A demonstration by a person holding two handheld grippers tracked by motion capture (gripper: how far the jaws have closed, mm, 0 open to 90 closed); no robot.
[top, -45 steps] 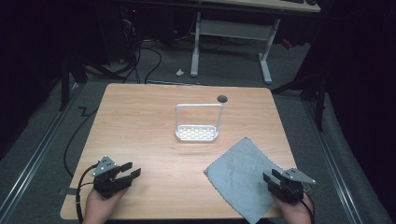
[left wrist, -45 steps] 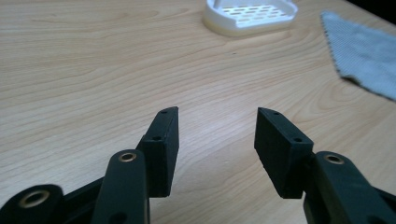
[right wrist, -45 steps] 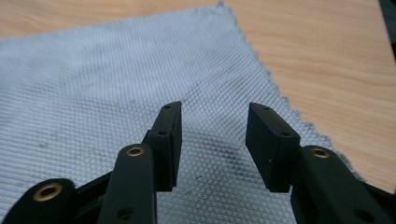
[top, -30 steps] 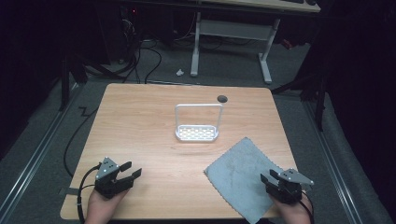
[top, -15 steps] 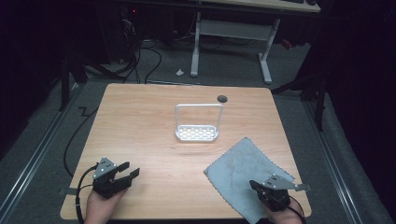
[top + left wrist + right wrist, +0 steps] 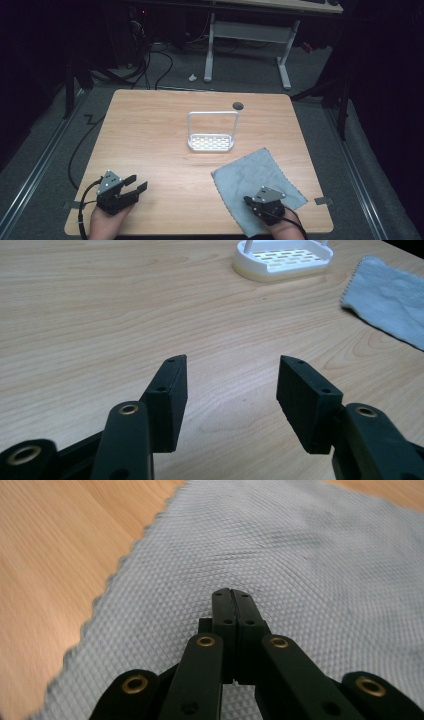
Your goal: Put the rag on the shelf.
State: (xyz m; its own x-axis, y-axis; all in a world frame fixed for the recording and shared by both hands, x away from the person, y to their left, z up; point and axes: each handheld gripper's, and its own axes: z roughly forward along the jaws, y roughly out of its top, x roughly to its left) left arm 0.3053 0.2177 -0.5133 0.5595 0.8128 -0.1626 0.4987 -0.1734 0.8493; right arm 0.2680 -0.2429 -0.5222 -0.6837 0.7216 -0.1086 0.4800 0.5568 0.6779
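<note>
A grey cloth (image 6: 255, 175) lies flat on the front right of the wooden table (image 6: 160, 130). My right gripper (image 6: 248, 200) rests over the cloth's near part, its jaws pressed together and pointing left. In the right gripper view the shut right gripper (image 6: 233, 593) hovers just above the cloth's weave (image 6: 300, 545), with no fold showing between the jaws. My left gripper (image 6: 135, 186) sits at the front left, open over bare wood. In the left gripper view the gripper (image 6: 232, 360) has nothing between its fingers.
A small white slotted rack with a wire hoop (image 6: 211, 142) stands at the table's centre; its base (image 6: 282, 257) and the cloth's edge (image 6: 390, 295) show far off in the left gripper view. A round grommet hole (image 6: 238, 105) is near the back edge. A desk frame stands beyond.
My right gripper has slid left from the cloth's right corner onto its near part and turned to point left. The left gripper has barely moved.
</note>
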